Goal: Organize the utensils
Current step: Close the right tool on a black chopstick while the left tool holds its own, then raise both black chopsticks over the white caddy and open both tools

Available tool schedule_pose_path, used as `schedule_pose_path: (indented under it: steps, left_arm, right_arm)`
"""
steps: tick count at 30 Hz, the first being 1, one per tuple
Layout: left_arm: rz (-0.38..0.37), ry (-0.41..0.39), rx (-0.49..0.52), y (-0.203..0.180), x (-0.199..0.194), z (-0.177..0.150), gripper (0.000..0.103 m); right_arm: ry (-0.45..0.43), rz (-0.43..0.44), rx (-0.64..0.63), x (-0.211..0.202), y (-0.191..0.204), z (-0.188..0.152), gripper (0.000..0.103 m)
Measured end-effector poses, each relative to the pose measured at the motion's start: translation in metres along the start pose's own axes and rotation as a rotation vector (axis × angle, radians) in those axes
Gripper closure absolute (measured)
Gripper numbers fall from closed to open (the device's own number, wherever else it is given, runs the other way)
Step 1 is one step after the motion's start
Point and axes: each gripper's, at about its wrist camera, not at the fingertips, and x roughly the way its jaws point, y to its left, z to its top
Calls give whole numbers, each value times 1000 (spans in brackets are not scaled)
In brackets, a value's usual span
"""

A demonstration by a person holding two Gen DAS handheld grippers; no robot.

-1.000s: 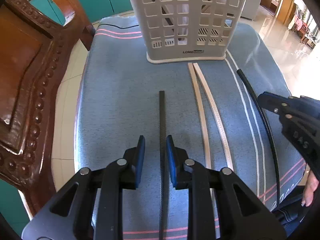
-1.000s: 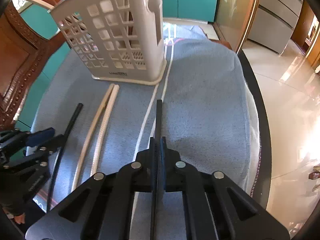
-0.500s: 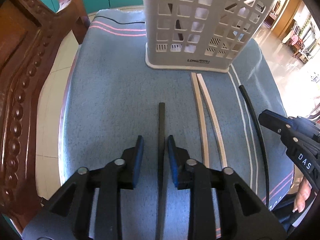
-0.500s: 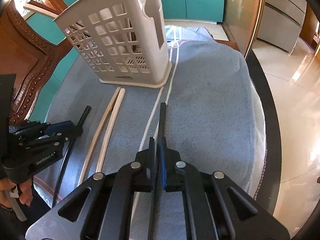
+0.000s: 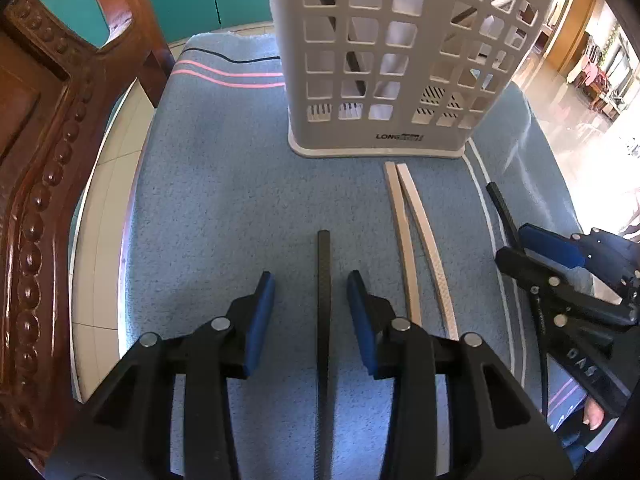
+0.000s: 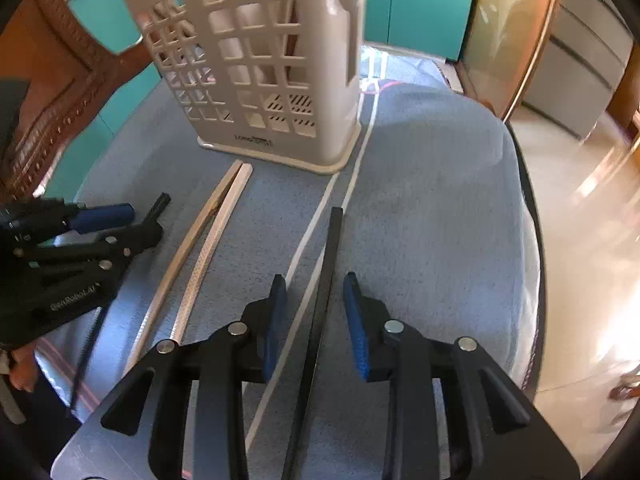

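A black chopstick lies flat on the blue towel between the pads of my left gripper, whose jaws are opening with a gap on both sides. A second black chopstick lies between the pads of my right gripper; its jaws are opening too and touch nothing. Two beige chopsticks lie side by side between the two black ones. Beyond them stands a white slotted utensil basket with sticks leaning inside. Each wrist view shows the other gripper: the right gripper and the left gripper.
A blue towel with pink and white stripes covers the small table. A carved wooden chair stands close on the left. The table's dark rim falls away to shiny floor on the right. A hand shows at the near edge.
The right jaws were shut on their black chopstick and have now parted from it. The left jaws have spread wider, and the left gripper has moved closer to the basket.
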Motion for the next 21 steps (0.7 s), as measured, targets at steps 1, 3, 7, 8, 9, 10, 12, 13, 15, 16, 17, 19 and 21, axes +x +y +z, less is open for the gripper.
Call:
schedule_pose_path:
  steps: [1, 3, 7, 8, 9, 10, 12, 13, 15, 16, 17, 19, 21]
  left_arm:
    - [-3, -2, 1, -1, 0, 1, 69]
    - [-11, -6, 3, -1, 0, 1, 81]
    - [-31, -19, 13, 0, 0, 2, 96]
    - [-32, -21, 13, 1, -1, 0, 96]
    - [-33, -33, 10, 2, -3, -1, 96]
    - [-30, -53, 11, 2, -8, -1, 96]
    - [-25, -113, 16, 2, -23, -2, 96]
    - [-28, -147, 14, 3, -33, -2, 96]
    - [-46, -203, 7, 6, -55, -5, 96]
    - [-59, -241, 3, 8, -71, -7, 96]
    - [-68, -268, 1, 10, -82, -9, 96]
    - [-98, -341, -11, 13, -112, -14, 96]
    - [-134, -409, -15, 15, -140, -18, 96]
  right_arm:
    - [-2, -8, -2, 0, 1, -1, 83]
    - [-1, 7, 9, 0, -1, -1, 95]
    - [-11, 32, 13, -2, -2, -1, 96]
    - [-17, 37, 16, -3, -4, -1, 96]
    - [-38, 47, 26, -8, -6, -1, 96]
    - [-60, 52, 31, -13, -8, 1, 96]
    - [-107, 62, 37, -28, -10, 3, 97]
    - [-144, 73, 41, -43, -12, 4, 97]
    - [-220, 97, 36, -74, -15, 3, 97]
    - [-259, 106, 25, -90, -16, 2, 96]
    - [-287, 111, 18, -102, -16, 2, 96]
    - [-357, 137, 9, -133, -16, -3, 96]
    - [-419, 162, -2, -159, -15, -7, 96]
